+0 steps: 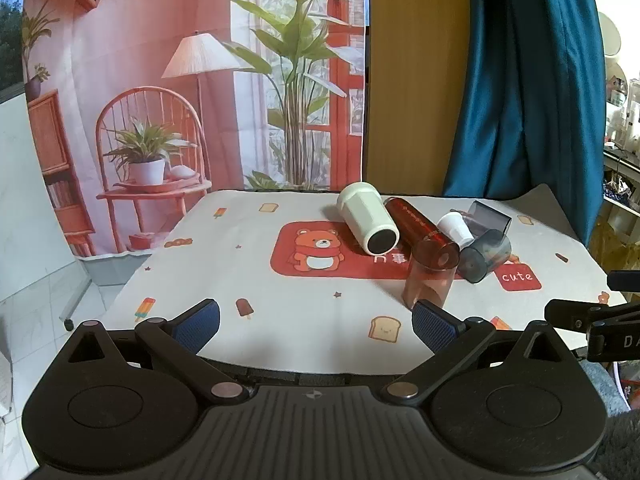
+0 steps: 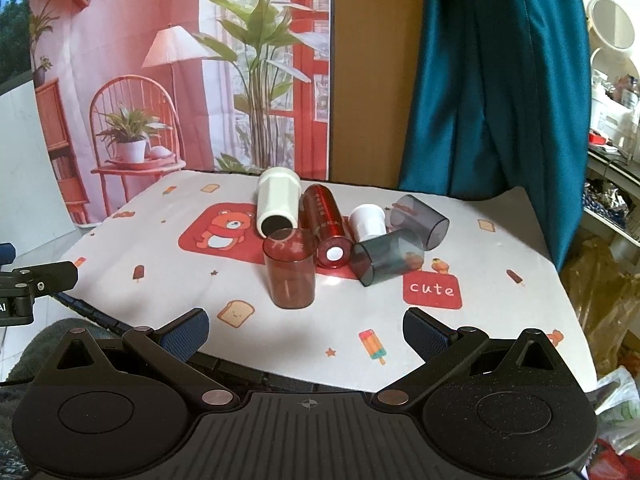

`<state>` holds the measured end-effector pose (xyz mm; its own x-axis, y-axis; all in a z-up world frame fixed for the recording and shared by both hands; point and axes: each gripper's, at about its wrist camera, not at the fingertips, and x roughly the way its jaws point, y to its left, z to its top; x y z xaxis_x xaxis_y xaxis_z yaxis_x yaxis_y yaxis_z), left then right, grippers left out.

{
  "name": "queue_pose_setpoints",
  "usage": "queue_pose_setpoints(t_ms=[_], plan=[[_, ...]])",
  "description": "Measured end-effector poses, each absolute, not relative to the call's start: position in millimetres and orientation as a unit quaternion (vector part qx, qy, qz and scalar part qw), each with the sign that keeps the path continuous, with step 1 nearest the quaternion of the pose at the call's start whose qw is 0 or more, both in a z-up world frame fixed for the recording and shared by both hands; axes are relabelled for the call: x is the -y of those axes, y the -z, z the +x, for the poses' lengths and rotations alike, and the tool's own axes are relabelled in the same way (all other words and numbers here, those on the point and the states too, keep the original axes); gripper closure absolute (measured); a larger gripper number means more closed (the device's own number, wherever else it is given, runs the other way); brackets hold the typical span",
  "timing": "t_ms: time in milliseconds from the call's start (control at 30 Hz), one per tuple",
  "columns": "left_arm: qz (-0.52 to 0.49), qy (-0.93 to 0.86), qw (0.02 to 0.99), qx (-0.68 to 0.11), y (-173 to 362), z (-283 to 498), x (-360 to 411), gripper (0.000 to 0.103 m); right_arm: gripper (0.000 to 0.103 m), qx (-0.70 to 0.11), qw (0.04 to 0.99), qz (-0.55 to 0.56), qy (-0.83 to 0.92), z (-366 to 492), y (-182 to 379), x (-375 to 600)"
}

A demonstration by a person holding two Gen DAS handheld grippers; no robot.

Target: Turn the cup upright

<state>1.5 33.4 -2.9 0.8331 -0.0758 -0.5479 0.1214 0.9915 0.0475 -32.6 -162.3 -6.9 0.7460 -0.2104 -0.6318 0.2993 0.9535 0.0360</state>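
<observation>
A translucent red cup (image 1: 430,274) (image 2: 291,270) stands mouth-down on the patterned tablecloth (image 1: 280,320) (image 2: 352,320), its closed base on top. Behind it lie a white cup (image 1: 368,218) (image 2: 278,204), a red metallic cylinder (image 1: 416,222) (image 2: 326,226), a small white cup (image 1: 456,229) (image 2: 366,222) and two smoky grey cups (image 1: 484,254) (image 2: 390,256) on their sides. My left gripper (image 1: 316,326) is open and empty at the table's near edge, the red cup just beyond its right finger. My right gripper (image 2: 306,330) is open and empty, in front of the red cup.
A printed backdrop (image 1: 180,80) and a teal curtain (image 1: 532,80) hang behind the table. The right gripper's black body (image 1: 592,320) shows at the right of the left wrist view. Cluttered shelves (image 2: 612,92) stand at far right. The floor drops away left of the table.
</observation>
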Motion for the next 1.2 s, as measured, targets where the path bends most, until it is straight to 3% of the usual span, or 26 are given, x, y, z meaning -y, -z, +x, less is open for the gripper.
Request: queue_pose_setpoints(t_ms=[1200], plan=[[0.041, 0.052, 0.956, -0.284, 3.4, 0.6, -33.6, 0.000, 0.000, -0.325, 0.932, 0.072, 0.140, -33.6, 7.3, 166.3]])
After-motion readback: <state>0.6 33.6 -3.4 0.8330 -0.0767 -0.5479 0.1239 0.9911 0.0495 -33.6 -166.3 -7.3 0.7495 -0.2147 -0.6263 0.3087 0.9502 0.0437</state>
